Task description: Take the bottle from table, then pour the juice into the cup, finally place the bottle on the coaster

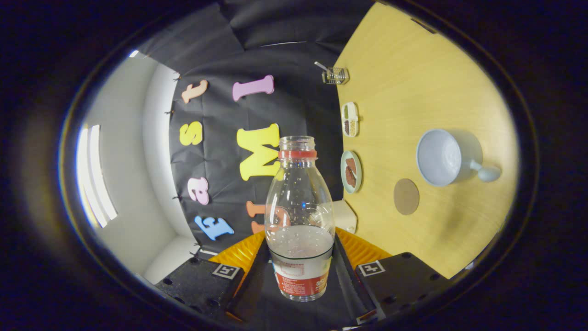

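A clear plastic bottle (299, 216) with a red neck ring, no cap and a red and white label is held between my two fingers, and my gripper (301, 276) is shut on its lower body. The view is rolled, so the wooden table (436, 82) stands on edge to the right of the bottle. Clear liquid fills the bottle's lower part. A pale blue cup (440, 156) with a handle rests on the table, its open mouth facing me and nothing showing inside. A round brown coaster (406, 196) lies on the table between the cup and the bottle.
Along the table's far edge, by the black cloth wall, sit a small plate with a brown piece (351, 171), a white divided dish (350, 119), a wire holder (335, 75) and a white box (345, 216).
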Action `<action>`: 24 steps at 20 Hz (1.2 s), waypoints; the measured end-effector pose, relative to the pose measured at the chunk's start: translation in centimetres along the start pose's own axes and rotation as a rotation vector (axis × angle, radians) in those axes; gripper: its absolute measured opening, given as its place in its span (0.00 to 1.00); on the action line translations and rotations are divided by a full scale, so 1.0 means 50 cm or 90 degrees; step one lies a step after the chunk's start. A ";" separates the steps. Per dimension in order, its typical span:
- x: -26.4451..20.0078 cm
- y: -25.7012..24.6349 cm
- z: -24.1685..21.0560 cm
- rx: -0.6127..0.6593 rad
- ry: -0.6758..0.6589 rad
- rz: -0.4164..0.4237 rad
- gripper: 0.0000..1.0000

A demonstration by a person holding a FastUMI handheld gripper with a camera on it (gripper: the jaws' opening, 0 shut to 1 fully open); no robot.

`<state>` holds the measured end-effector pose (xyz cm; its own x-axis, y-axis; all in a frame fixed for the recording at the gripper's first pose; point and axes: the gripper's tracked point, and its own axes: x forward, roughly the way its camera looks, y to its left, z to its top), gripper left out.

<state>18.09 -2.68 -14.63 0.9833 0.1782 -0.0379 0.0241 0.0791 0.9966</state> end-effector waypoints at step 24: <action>0.024 0.119 0.054 -0.683 -0.093 0.055 0.80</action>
<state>19.90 -4.64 -8.55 0.9879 0.1110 0.1086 -0.1462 0.9006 0.4094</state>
